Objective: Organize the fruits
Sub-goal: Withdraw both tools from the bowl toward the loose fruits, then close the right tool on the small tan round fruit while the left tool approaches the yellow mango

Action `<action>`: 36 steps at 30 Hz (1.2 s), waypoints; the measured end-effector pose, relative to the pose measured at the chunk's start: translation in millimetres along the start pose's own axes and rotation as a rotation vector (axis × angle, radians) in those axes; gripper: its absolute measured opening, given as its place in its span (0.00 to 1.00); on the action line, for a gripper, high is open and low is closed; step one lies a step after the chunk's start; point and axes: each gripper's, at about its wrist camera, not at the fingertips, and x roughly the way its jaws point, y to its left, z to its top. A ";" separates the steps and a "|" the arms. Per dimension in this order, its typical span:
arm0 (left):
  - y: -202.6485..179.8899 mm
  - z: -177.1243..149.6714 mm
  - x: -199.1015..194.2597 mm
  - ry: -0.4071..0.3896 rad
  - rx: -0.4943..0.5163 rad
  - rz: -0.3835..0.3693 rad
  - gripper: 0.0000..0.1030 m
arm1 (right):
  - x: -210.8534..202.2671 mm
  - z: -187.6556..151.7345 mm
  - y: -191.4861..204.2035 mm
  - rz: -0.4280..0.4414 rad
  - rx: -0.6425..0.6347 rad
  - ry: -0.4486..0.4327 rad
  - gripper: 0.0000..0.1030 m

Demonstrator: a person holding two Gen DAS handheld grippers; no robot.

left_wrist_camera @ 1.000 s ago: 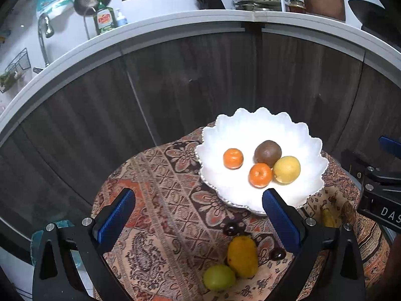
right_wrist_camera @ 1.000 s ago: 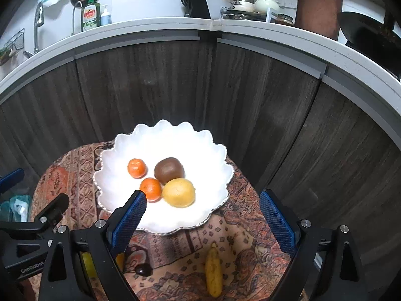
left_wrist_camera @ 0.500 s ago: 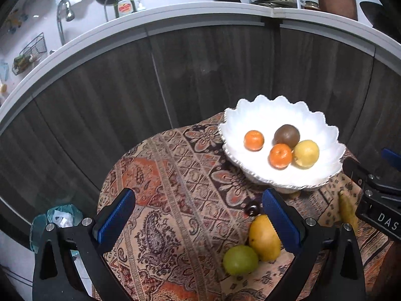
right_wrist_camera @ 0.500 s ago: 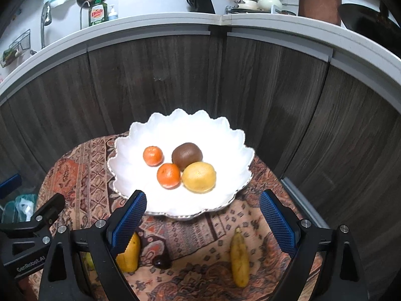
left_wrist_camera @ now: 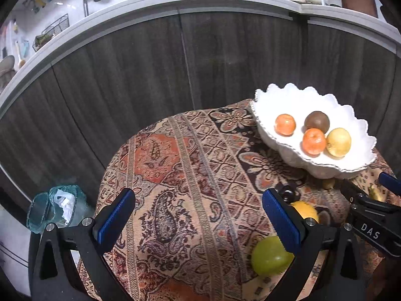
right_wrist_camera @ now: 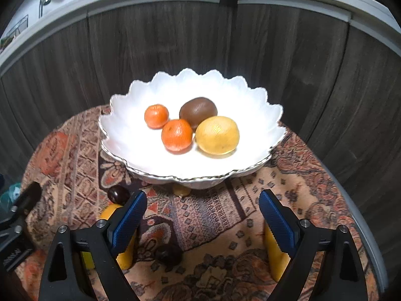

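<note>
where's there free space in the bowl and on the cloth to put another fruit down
In the white bowl, the near-left floor in front of the two oranges is bare. The patterned cloth left of the bowl is open. It is crowded in front of the bowl: mango, green fruit, dark plum.

Glossy white bowl [right_wrist_camera: 265, 115], woven cloth [right_wrist_camera: 220, 215]

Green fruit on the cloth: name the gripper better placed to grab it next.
Probably left. The green fruit lies beside the open left gripper, at its right finger. In the right wrist view it is almost hidden behind the right gripper.
</note>
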 end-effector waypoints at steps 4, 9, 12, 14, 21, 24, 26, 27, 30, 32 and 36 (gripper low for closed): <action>1.8 -4.8 11.0 0.014 -0.004 0.023 1.00 | 20.0 -3.5 6.5 0.004 -0.015 0.017 0.78; 2.4 -7.8 20.2 0.025 -0.007 0.031 1.00 | 40.8 -5.7 9.5 0.006 -0.014 0.039 0.67; 4.2 -8.6 24.1 0.028 -0.014 0.032 1.00 | 49.3 -6.4 12.4 0.007 -0.013 0.048 0.63; 5.3 -9.3 26.0 0.033 -0.019 0.033 1.00 | 54.2 -6.6 14.4 0.002 -0.013 0.053 0.62; 5.5 -10.7 29.3 0.043 -0.023 0.032 1.00 | 67.6 -4.0 16.3 0.018 0.007 0.079 0.46; 4.6 -11.3 29.6 0.042 -0.021 0.033 1.00 | 69.3 -4.3 16.7 0.019 0.010 0.083 0.43; 4.5 -11.2 29.5 0.043 -0.022 0.034 1.00 | 69.4 -4.9 16.6 0.017 0.011 0.081 0.40; 4.1 -11.3 29.6 0.044 -0.021 0.035 1.00 | 69.0 -5.5 16.0 0.015 0.014 0.080 0.38; 3.4 -12.2 28.0 0.041 -0.018 0.033 1.00 | 67.0 -7.3 15.5 0.031 0.010 0.076 0.28; 3.8 -12.8 27.2 0.041 -0.018 0.032 1.00 | 63.8 -9.9 17.8 0.035 -0.009 0.069 0.23; 5.2 -14.2 25.8 0.045 -0.016 0.034 1.00 | 58.7 -13.5 17.3 0.042 -0.012 0.061 0.23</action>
